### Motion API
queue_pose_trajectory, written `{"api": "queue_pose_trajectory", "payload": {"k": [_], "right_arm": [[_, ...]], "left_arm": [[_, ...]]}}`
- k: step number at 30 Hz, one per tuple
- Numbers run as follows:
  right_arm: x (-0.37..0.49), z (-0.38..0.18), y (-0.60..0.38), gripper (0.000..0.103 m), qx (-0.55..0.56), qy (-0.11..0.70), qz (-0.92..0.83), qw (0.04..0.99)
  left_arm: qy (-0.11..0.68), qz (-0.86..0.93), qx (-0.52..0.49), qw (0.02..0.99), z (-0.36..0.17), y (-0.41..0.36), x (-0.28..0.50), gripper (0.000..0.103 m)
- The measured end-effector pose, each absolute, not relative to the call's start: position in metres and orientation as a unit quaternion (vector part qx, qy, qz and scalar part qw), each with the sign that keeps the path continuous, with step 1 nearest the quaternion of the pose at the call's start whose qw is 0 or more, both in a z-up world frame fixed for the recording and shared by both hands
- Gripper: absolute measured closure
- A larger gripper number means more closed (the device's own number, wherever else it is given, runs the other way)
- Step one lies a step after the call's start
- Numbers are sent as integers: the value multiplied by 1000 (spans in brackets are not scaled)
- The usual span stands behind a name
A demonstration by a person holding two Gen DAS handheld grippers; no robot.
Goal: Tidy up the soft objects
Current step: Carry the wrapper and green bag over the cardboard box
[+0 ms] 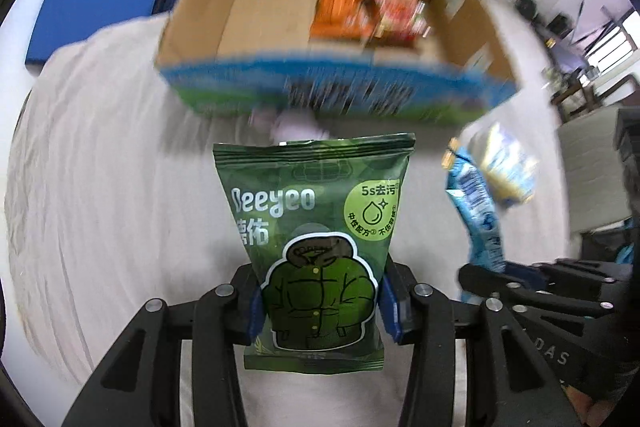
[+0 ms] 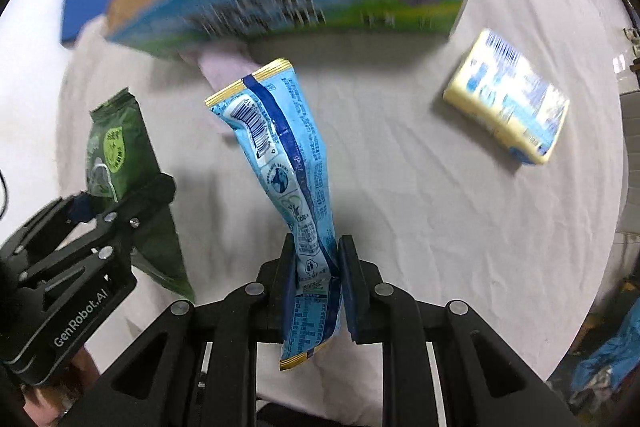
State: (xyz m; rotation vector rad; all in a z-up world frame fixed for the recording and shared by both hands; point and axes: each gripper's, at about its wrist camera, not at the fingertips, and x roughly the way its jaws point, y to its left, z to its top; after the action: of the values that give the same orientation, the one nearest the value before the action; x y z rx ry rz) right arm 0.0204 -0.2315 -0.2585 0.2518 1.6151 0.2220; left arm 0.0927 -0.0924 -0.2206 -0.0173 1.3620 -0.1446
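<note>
Both grippers loaded, above the worktop (image 2: 400, 167).
Left gripper (image 1: 320, 303) fingers pinch green pouch (image 1: 316, 243); right gripper (image 2: 316, 287) fingers pinch blue sachet (image 2: 288, 155) (cardboard box (image 1: 200, 7) just beyond).

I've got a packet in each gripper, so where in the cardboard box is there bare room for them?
The left half of the cardboard box floor is bare, bordered by its left wall and the orange packet. The right half is crowded: orange and red packets lie side by side.

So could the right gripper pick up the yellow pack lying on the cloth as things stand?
Probably not yet: the right gripper is shut on the blue pouch. The yellow pack itself lies uncovered.
</note>
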Motion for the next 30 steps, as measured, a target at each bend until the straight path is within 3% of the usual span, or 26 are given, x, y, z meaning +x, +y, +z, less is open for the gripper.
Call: {"api": "queue_pose_trajectory", "payload": {"k": [10,14,19,30], "right_arm": [[83,-151,-254,82,146,642,123,743],[132,-145,-245,82,143,624,102,761],[198,-160,-231,82,139,624,66,766],[273,-258,-242,82,101,672,-34,733]], "left_arm": [[589,-111,-48,799,-156,-63,175,61],[584,-110,-45,803,-147,-54,217,61],[605,-100,-38,789,-170,-42,273,61],[674,-70,0,735,-270,-35,355,61]]}}
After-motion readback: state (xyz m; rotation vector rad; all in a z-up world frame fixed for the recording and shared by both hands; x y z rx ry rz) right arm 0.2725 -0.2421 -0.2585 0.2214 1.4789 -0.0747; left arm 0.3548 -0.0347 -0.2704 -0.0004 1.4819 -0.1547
